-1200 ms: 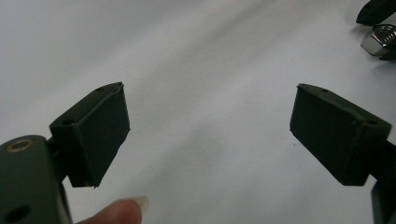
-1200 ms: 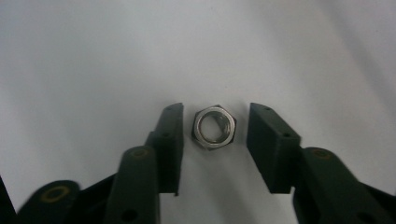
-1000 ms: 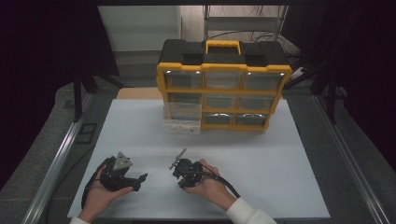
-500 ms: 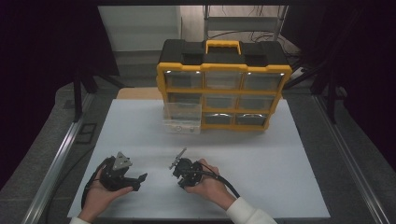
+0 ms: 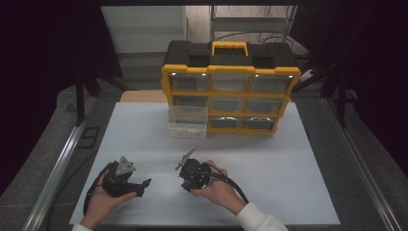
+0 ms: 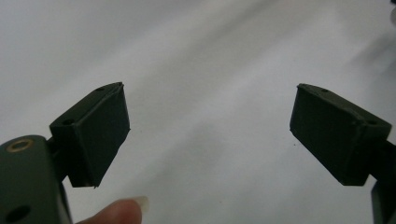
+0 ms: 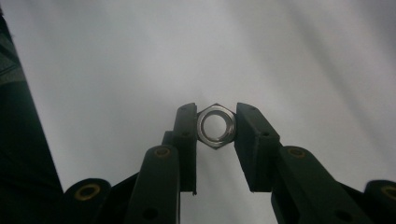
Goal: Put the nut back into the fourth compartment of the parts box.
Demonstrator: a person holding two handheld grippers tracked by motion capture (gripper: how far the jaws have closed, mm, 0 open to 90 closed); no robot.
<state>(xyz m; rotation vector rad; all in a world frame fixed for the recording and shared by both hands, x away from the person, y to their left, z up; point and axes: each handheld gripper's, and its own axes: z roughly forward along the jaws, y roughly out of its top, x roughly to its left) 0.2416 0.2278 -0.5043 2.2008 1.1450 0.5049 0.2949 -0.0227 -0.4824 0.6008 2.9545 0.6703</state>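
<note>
A steel hex nut [image 7: 201, 127] sits pinched between the pads of my right gripper [image 7: 215, 108], which is shut on it just above the white table. In the high view the right gripper [image 5: 189, 180] is held in the person's hand near the table's front middle, pointing down. To its left, my left gripper [image 5: 138, 186] rests low in the other hand. In the left gripper view the left gripper [image 6: 210, 126] stands wide open with nothing between its jaws, over the bare white surface.
A yellow and black organizer box [image 5: 231, 72] with clear drawers stands at the back of the white table top [image 5: 288, 163]. One clear drawer [image 5: 187, 121] sits pulled out at its lower left, with small parts inside. A metal rail [image 5: 57, 163] runs along the left side.
</note>
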